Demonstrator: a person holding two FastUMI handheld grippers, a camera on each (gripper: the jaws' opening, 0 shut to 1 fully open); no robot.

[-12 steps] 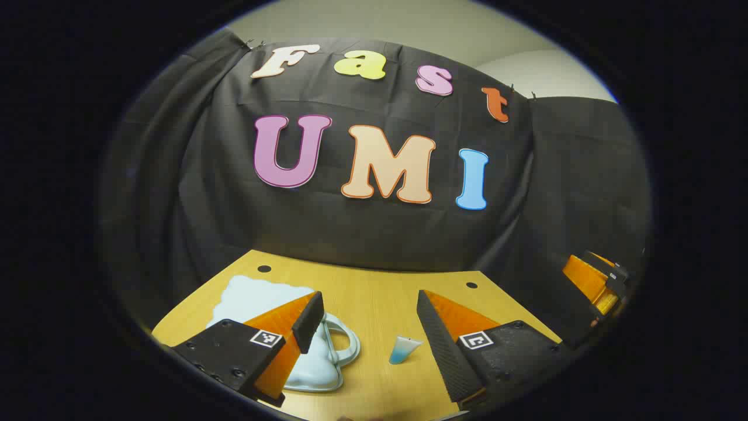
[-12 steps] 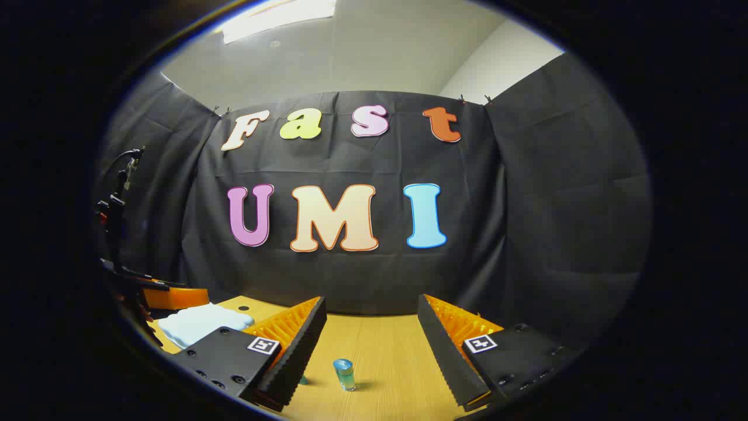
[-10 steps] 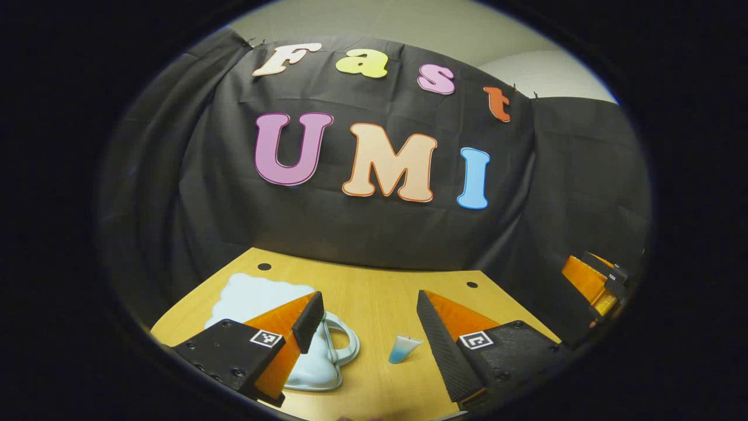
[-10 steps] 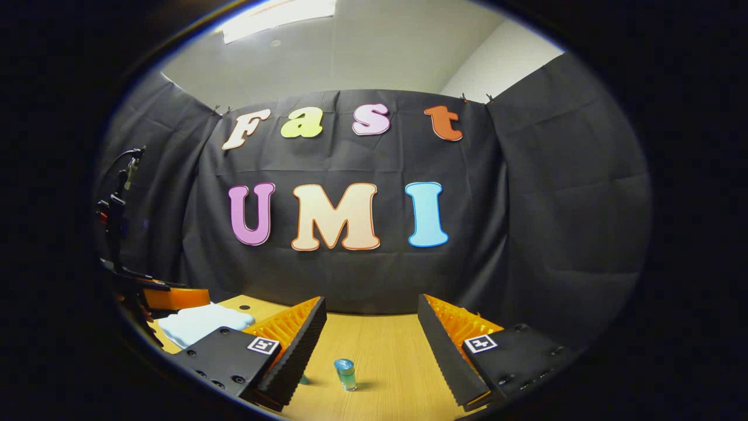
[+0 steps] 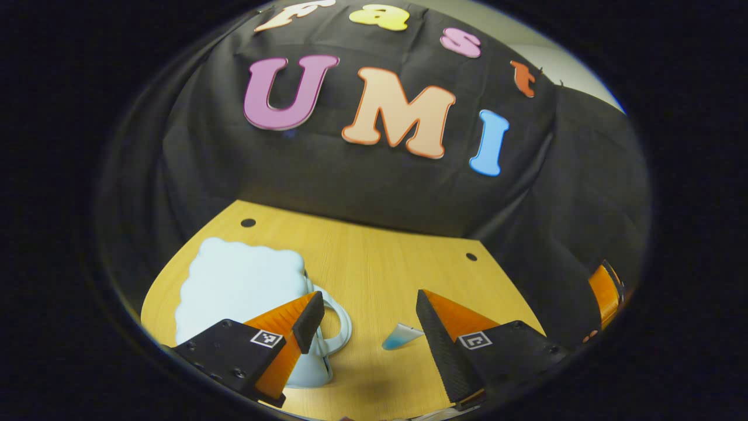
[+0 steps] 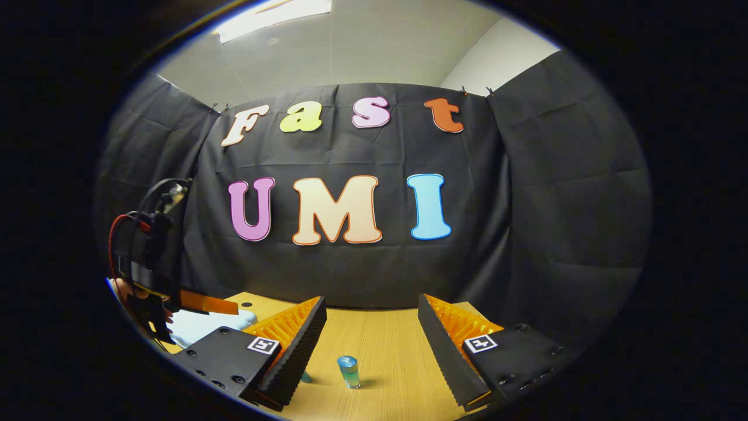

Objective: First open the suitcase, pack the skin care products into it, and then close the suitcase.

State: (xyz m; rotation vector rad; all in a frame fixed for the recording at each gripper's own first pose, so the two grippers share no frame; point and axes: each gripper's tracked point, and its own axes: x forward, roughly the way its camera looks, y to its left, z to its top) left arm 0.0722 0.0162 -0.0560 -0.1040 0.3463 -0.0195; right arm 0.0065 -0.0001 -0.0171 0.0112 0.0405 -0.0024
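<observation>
A pale blue suitcase (image 5: 239,280) with a scalloped edge lies closed on the wooden table (image 5: 385,257), its handle (image 5: 339,318) pointing toward the table's middle. My left gripper (image 5: 368,304) hovers open above the handle's end. A small blue-and-white tube (image 5: 400,338) lies just right of the handle, between the fingers' lines. In the right gripper view a little blue bottle (image 6: 349,372) stands upright ahead of my open right gripper (image 6: 372,307). A second small teal item (image 6: 305,377) peeks from behind its left finger. The suitcase (image 6: 187,321) shows at the far left there.
The left gripper (image 6: 216,305) with cables and a hand (image 6: 131,289) holding it sits above the suitcase in the right gripper view. My right gripper (image 5: 605,289) appears at the far right edge of the left gripper view. Two round holes (image 5: 248,223) mark the table's back.
The left gripper has tipped downward and moved in over the suitcase, which now looks larger. The right gripper has barely moved; bottle and tube stay put.
</observation>
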